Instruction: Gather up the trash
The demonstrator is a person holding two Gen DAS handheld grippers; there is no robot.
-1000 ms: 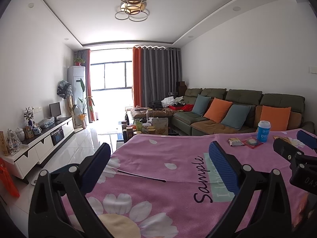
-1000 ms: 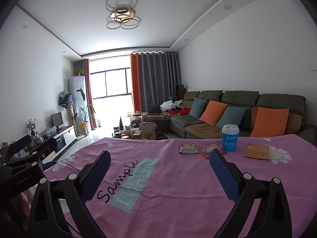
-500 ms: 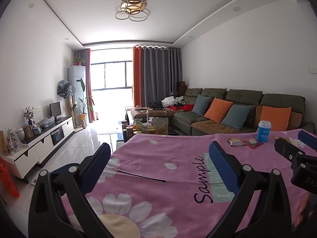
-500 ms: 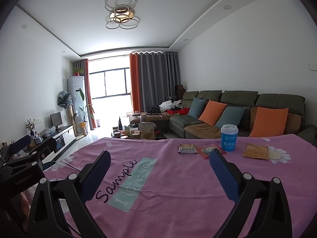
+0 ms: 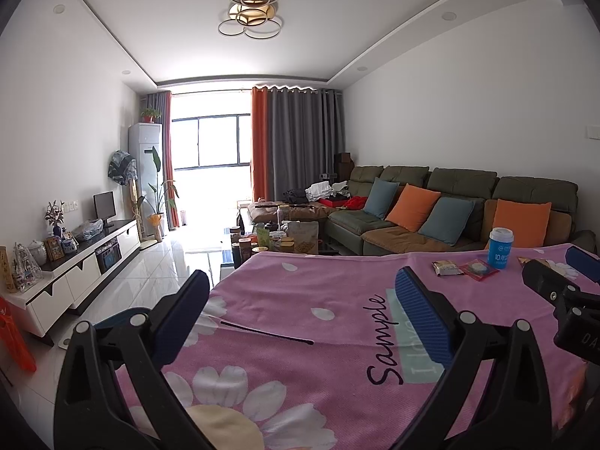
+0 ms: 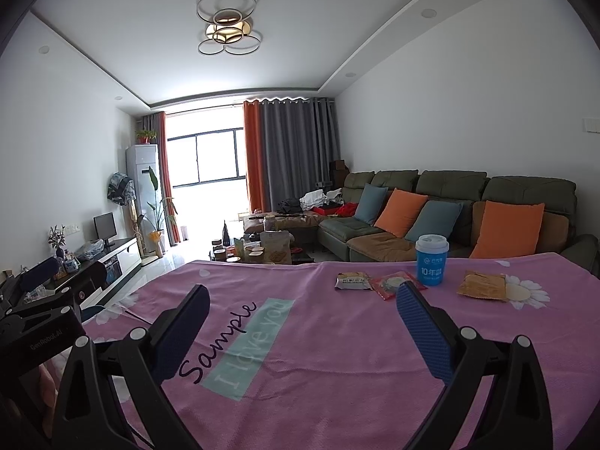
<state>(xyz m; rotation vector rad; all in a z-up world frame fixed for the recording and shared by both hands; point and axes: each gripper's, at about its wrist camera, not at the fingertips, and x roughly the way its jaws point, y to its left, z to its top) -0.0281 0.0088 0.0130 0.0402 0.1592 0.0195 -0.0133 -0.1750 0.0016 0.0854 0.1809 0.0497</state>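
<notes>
Daylight floods in through the window (image 5: 212, 142) at 12 o'clock, blown out to white and throwing glare across the tiled floor (image 5: 165, 262). The ceiling lamp (image 6: 228, 32) glows faintly. Walls and ceiling are evenly lit; the pink tablecloth (image 6: 337, 337) carries only soft shadows. Both fisheye views bend straight lines and darken at the corners. Focus is sharp throughout.

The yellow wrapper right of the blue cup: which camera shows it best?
The right wrist view: the yellow wrapper lies whole and unblocked on the pink cloth. In the left wrist view the right gripper hides nearly all of it; only a sliver shows.
</notes>
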